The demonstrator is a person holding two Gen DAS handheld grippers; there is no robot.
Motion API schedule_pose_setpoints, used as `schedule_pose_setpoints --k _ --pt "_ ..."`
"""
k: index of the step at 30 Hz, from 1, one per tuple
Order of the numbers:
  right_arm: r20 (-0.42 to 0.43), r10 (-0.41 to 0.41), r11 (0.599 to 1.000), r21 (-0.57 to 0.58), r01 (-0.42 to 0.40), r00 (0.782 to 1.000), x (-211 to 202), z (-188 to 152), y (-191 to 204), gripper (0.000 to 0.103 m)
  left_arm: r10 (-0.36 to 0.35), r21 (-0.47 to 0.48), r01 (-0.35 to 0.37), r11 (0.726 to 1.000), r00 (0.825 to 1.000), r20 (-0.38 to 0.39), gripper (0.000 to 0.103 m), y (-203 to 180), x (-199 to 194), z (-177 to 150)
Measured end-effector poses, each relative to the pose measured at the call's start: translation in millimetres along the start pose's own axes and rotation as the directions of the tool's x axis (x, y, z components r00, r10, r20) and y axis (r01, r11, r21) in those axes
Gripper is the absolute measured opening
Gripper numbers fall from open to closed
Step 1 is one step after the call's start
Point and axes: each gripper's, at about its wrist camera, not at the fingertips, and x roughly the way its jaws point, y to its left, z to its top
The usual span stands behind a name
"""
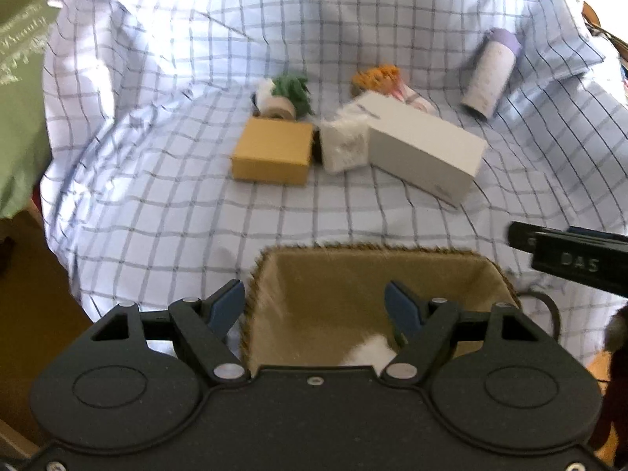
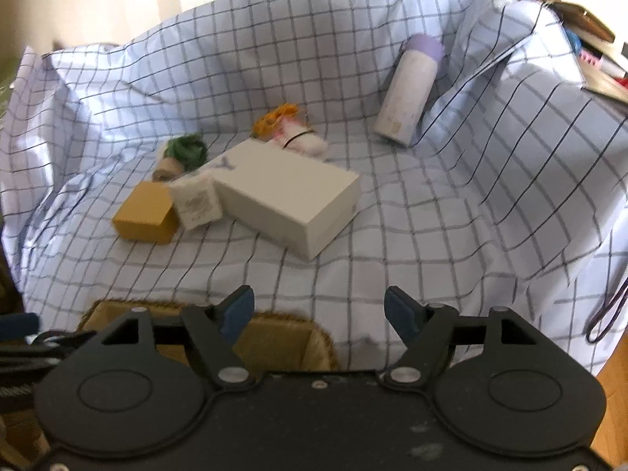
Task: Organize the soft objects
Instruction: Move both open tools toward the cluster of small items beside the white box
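Observation:
A tan fabric-lined basket [image 1: 486, 271] sits at the near edge of a checked cloth; a white soft thing [image 1: 371, 353] lies in it. My left gripper [image 1: 314, 302] is open and empty just above the basket. My right gripper [image 2: 318, 310] is open and empty over the cloth, right of the basket [image 2: 314, 337]. Farther back lie a green plush [image 1: 292, 88] [image 2: 186, 149], an orange and pink plush [image 1: 378, 76] [image 2: 288, 125] and a white soft packet [image 1: 345, 145] [image 2: 196, 202].
A tan box [image 1: 271, 153] [image 2: 145, 216], a long white box [image 1: 424, 149] [image 2: 290, 200] and a white bottle with a purple cap [image 1: 490, 72] [image 2: 410, 86] lie on the cloth [image 1: 165, 204]. A green bag [image 1: 19, 90] is at the left. Clutter [image 2: 596, 51] is at the right.

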Motion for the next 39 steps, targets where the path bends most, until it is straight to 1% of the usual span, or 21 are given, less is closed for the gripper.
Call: schedule_pose_setpoints --k 3,6,10,12,15,16,18,22,24,27,30,35,39 --pt "0.027 -0.043 0.999 0.000 0.043 0.999 7 6 -6 0.076 0.052 0.001 -0.053 0.999 0.997 0.052 0.082 6 3 6" --pt "0.051 -0.106 0.994 -0.012 0.106 0.993 16 10 -11 0.076 0.117 0.011 -0.119 0.993 0.987 0.111 0.082 10 5 12" --pt "0.076 -0.179 0.983 -0.034 0.182 0.981 27 11 -15 0.078 0.216 0.010 -0.223 0.975 0.955 0.203 0.083 16 10 17" --pt "0.086 -0.211 0.976 -0.045 0.215 0.974 32 10 -16 0.079 0.254 -0.004 -0.260 0.965 0.939 0.233 0.086 21 15 19" --pt "0.089 -0.254 0.963 -0.066 0.260 0.963 43 6 -16 0.079 0.306 -0.034 -0.308 0.951 0.916 0.261 0.089 28 24 18" --pt "0.084 -0.256 0.962 -0.070 0.262 0.963 47 4 -16 0.079 0.312 -0.037 -0.314 0.949 0.914 0.260 0.089 30 27 17" --pt "0.065 -0.248 0.965 -0.067 0.252 0.967 54 2 -16 0.079 0.307 -0.031 -0.309 0.950 0.920 0.241 0.089 33 37 16" --pt "0.013 -0.189 0.982 -0.024 0.190 0.982 62 -1 -19 0.079 0.271 -0.020 -0.272 0.962 0.946 0.175 0.089 38 55 9" --pt "0.003 -0.171 0.985 0.000 0.171 0.985 64 0 -19 0.079 0.245 -0.029 -0.243 0.970 0.958 0.146 0.089 40 61 5" --pt "0.010 -0.182 0.983 0.009 0.182 0.983 65 2 -17 0.079 0.239 -0.056 -0.233 0.971 0.959 0.154 0.089 42 60 4" --pt "0.007 -0.175 0.984 0.028 0.174 0.985 63 7 -19 0.079 0.223 -0.080 -0.214 0.974 0.964 0.143 0.089 45 60 5" --pt "0.019 -0.193 0.981 0.029 0.192 0.981 57 13 -22 0.080 0.217 -0.099 -0.206 0.974 0.968 0.125 0.089 45 63 4" --pt "0.004 -0.191 0.981 0.041 0.191 0.982 58 14 -26 0.080 0.229 -0.098 -0.217 0.971 0.965 0.127 0.089 44 64 4"
